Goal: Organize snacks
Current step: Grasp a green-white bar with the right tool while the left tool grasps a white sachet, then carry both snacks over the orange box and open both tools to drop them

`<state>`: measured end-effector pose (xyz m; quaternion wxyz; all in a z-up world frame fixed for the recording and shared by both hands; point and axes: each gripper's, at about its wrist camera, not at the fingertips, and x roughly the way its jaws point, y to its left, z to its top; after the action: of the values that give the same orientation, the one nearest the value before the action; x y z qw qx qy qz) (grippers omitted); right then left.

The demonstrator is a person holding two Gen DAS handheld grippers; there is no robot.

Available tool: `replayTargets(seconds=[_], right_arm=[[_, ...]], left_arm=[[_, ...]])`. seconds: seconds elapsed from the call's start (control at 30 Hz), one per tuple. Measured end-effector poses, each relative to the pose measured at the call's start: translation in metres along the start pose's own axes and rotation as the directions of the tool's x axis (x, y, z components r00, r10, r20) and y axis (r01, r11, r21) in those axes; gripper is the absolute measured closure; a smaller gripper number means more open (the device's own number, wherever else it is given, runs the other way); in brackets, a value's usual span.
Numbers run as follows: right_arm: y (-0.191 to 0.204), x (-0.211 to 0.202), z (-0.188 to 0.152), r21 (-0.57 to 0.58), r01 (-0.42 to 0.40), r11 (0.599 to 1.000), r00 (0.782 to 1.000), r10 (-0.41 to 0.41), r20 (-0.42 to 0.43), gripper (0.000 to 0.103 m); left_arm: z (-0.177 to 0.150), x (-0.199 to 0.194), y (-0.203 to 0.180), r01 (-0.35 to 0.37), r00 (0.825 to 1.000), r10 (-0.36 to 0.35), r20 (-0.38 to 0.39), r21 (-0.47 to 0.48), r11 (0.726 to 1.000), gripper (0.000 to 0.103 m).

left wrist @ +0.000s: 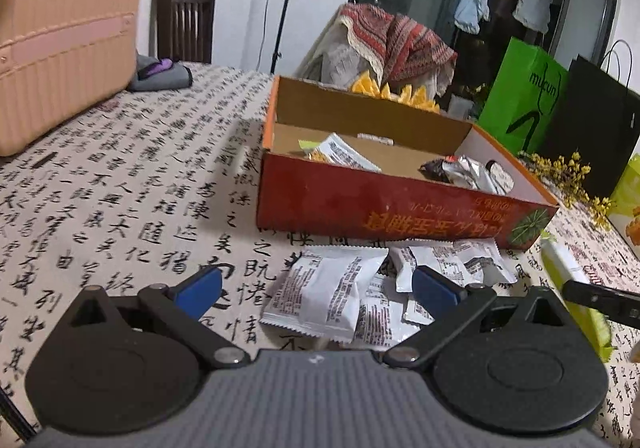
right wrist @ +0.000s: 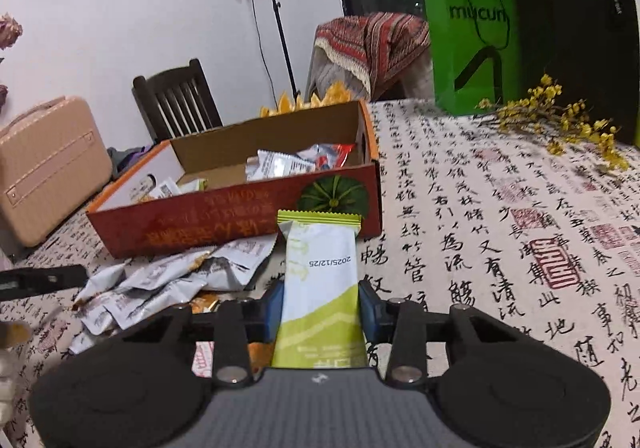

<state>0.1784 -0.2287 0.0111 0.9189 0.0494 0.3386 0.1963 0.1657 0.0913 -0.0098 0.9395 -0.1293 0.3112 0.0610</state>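
Right gripper [right wrist: 320,308] has its blue pads set against both long sides of the green-and-white snack packet [right wrist: 320,280], gripping it near its lower half, so I count that claw as closed on the packet. My left gripper [left wrist: 316,286] stands wide open with nothing between its fingers, hovering just near of the loose heap of white sachets [left wrist: 340,292] on the calligraphy tablecloth [left wrist: 120,188].

The held packet sticks out toward the red cardboard box [right wrist: 240,224], which sits just beyond it with a few snacks already inside. I judge the packet light and crinkly, with a soft fill; the film looks slippery, so a grip across the body, not the crimped end seal, should hold it best. The sachets look much the same: thin, flat, apt to slide over one another, best taken by an edge one at a time.

The near end of the packet is hidden behind the gripper body. What lies under the heap I can't make out, perhaps an orange wrapper.
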Motion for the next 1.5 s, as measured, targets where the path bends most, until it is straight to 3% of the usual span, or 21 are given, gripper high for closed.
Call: replayTargets(seconds=[0.33, 0.47, 0.67, 0.93, 1.5], right_arm=[[0.009, -0.005, -0.004, -0.025, 0.000, 1.000, 1.000, 0.001, 0.024, 0.065], [0.008, -0.003, -0.006, -0.025, -0.014, 1.000, 0.999, 0.015, 0.044, 0.065], [0.010, 0.001, -0.011, -0.045, 0.002, 0.999, 0.997, 0.002, 0.076, 0.065], [0.010, 0.003, -0.014, -0.051, 0.005, 0.999, 0.997, -0.001, 0.083, 0.065], [0.018, -0.018, -0.005, -0.079, 0.024, 0.997, 0.986, -0.010, 0.169, 0.065]], left_arm=[[-0.005, 0.028, 0.002, 0.011, 0.999, -0.013, -0.043, -0.033, 0.999, 0.001], [-0.005, 0.027, 0.005, 0.030, 0.999, -0.031, -0.024, -0.051, 0.998, 0.025], [-0.006, 0.025, 0.012, 0.045, 0.999, -0.045, -0.003, -0.090, 0.995, 0.052], [-0.009, 0.019, 0.011, 0.077, 0.996, -0.074, 0.046, -0.081, 0.994, 0.056], [-0.004, -0.025, -0.006, 0.055, 0.982, -0.058, 0.181, 0.023, 0.998, 0.056]])
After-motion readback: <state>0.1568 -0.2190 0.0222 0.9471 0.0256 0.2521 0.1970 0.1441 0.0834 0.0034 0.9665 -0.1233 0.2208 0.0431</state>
